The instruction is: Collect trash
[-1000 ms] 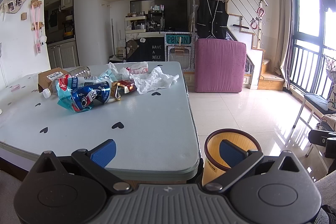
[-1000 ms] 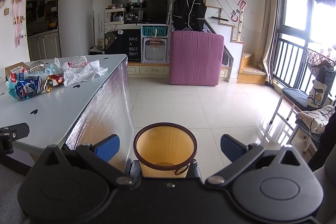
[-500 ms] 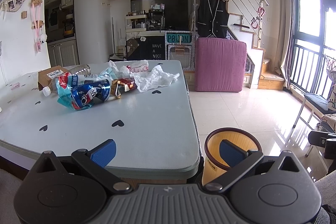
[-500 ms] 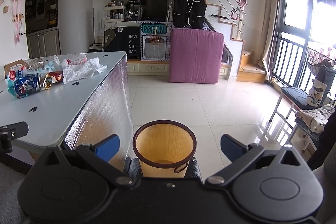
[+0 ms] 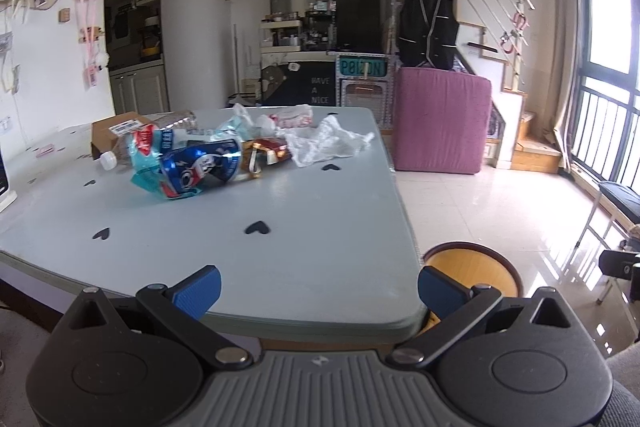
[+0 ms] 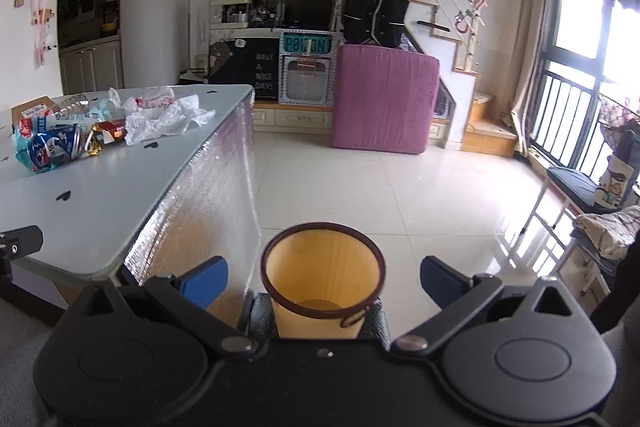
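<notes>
A heap of trash lies at the far side of the grey table [image 5: 280,247]: a blue snack bag [image 5: 192,171], a plastic bottle [image 5: 132,147], a red wrapper [image 5: 268,149], crumpled white plastic [image 5: 328,143] and a cardboard box [image 5: 112,131]. The heap also shows in the right wrist view [image 6: 100,131]. A yellow waste bin [image 6: 323,279] with a brown rim stands on the floor by the table's near right corner, also in the left wrist view [image 5: 476,267]. My left gripper [image 5: 319,289] is open and empty over the table's near edge. My right gripper [image 6: 323,277] is open and empty, just above the bin.
A purple upright mattress [image 5: 440,123] stands beyond the table, with stairs [image 5: 532,147] to its right. A folding chair [image 6: 580,187] with cloths stands at the right by the balcony door. Tiled floor [image 6: 400,187] spreads between table and chair.
Both grippers have risen and moved slightly forward; the table and the bin sit lower in view. Nothing was picked up.
</notes>
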The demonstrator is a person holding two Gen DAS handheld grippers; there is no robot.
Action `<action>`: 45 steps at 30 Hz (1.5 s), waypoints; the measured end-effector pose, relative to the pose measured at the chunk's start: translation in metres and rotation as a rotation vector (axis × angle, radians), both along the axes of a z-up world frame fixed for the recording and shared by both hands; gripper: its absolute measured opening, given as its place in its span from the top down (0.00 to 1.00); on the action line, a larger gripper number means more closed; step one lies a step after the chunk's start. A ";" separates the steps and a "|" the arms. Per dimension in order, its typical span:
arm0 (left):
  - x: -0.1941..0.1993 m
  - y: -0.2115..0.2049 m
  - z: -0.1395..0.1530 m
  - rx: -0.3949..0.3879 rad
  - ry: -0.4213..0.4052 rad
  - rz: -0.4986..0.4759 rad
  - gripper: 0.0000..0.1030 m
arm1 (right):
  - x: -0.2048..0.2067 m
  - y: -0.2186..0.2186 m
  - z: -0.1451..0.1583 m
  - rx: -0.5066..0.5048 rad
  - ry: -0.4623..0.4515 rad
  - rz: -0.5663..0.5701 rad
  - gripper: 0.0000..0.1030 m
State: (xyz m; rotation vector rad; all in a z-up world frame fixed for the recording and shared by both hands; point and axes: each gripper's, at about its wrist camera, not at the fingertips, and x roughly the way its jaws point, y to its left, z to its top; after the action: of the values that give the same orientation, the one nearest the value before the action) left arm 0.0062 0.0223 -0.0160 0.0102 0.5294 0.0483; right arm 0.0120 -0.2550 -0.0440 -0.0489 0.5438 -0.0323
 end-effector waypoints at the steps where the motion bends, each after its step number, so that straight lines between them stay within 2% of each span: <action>1: 0.001 0.004 0.000 -0.003 0.003 0.009 0.00 | 0.002 0.001 0.001 0.004 -0.002 0.004 0.00; 7: 0.015 0.032 -0.001 -0.007 0.019 0.049 0.00 | 0.028 0.020 0.002 0.012 0.006 0.062 0.00; 15: 0.038 0.073 -0.009 0.006 0.088 0.100 0.00 | 0.067 0.057 0.003 0.046 0.001 0.141 0.00; 21: 0.060 0.107 -0.011 0.008 0.085 0.118 0.00 | 0.101 0.090 0.006 0.052 0.000 0.201 0.00; 26: 0.084 0.142 -0.001 -0.025 0.052 0.113 0.00 | 0.132 0.119 0.008 0.093 -0.002 0.225 0.00; 31: 0.115 0.156 0.020 0.061 -0.026 0.027 0.00 | 0.158 0.144 0.008 0.157 0.008 0.260 0.00; 37: 0.159 0.165 0.030 0.100 -0.071 -0.203 0.00 | 0.189 0.166 0.013 0.176 -0.001 0.270 0.00; 39: 0.170 0.158 0.026 0.165 -0.071 -0.250 0.00 | 0.204 0.166 0.016 0.195 0.003 0.280 0.00; 42: 0.183 0.145 0.016 0.307 -0.065 -0.311 0.01 | 0.231 0.165 0.020 0.231 0.007 0.303 0.00; 45: 0.192 0.134 0.000 0.438 -0.036 -0.379 0.12 | 0.264 0.171 0.022 0.198 -0.001 0.352 0.00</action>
State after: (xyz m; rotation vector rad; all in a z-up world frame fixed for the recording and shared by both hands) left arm 0.1985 0.1565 -0.0161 0.5353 0.4655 -0.2068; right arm 0.2759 -0.0844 -0.0217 0.0493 0.5286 0.3640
